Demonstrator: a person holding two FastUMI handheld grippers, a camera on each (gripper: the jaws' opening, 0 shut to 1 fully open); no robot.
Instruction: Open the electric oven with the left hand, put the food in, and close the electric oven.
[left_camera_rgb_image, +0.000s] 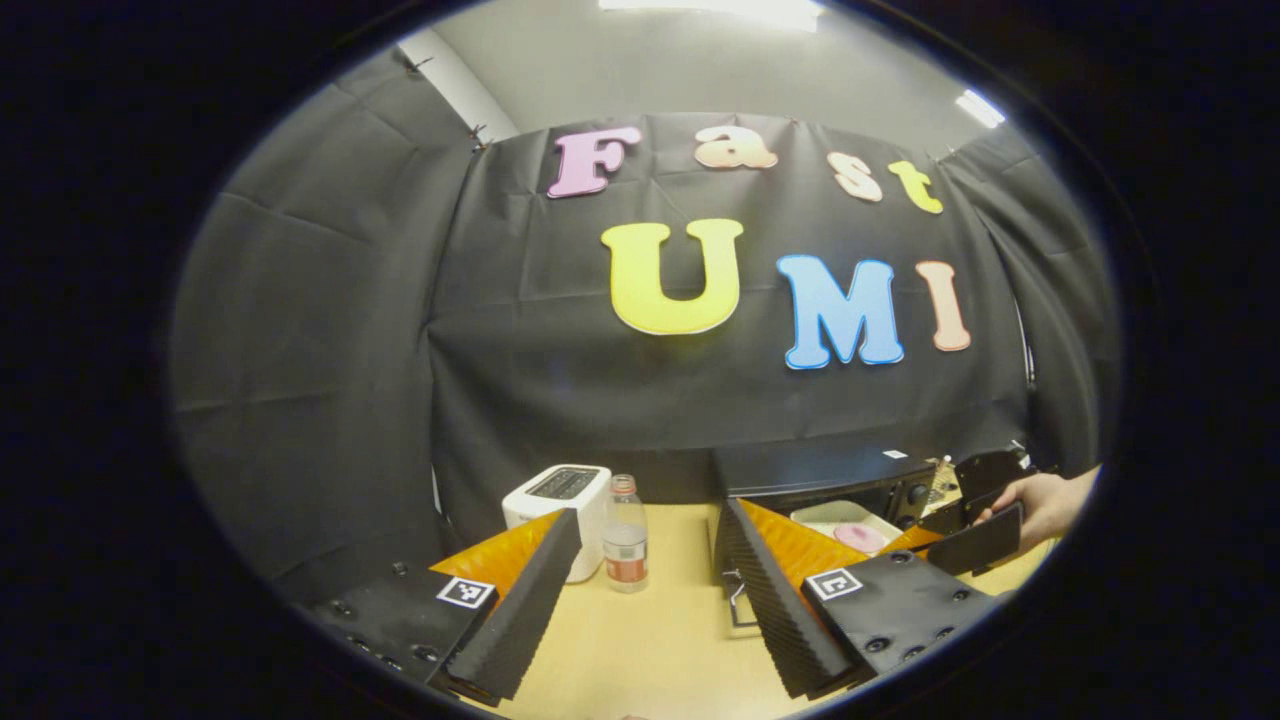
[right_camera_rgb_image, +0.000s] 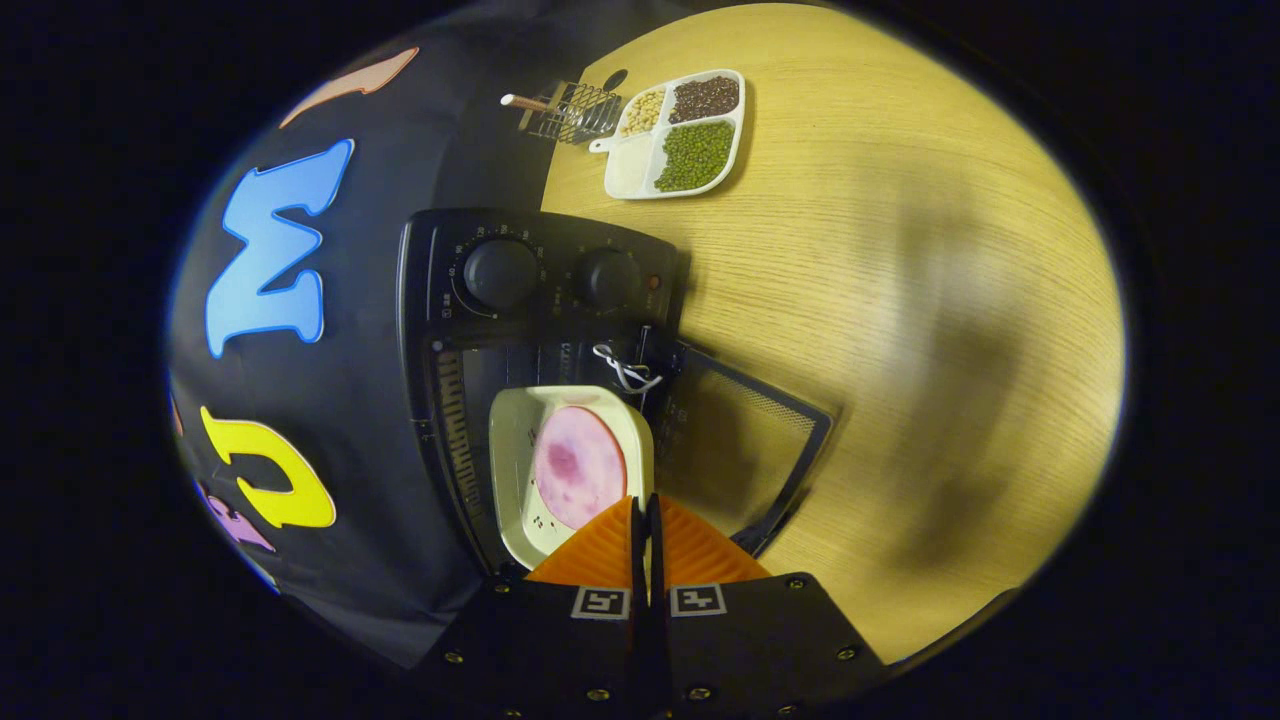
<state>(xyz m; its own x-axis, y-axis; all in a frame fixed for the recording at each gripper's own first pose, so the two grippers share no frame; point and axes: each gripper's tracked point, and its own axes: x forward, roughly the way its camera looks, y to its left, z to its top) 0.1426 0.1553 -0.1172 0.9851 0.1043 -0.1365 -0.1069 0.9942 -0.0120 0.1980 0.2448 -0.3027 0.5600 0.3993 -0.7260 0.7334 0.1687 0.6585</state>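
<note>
The black electric oven stands with its door swung down onto the table. A white tray holding a pink slice of food sits in the oven's mouth. My right gripper is shut on the tray's near rim. In the left gripper view the oven is at the right, with the tray and food in its opening. A hand holds the right gripper beside it. My left gripper hangs open over the table, left of the oven, holding nothing.
A white toaster and a small clear bottle stand on the wooden table ahead of the left gripper. Beyond the oven lie a divided dish of beans and a wire rack. Bare tabletop spreads beside the oven door.
</note>
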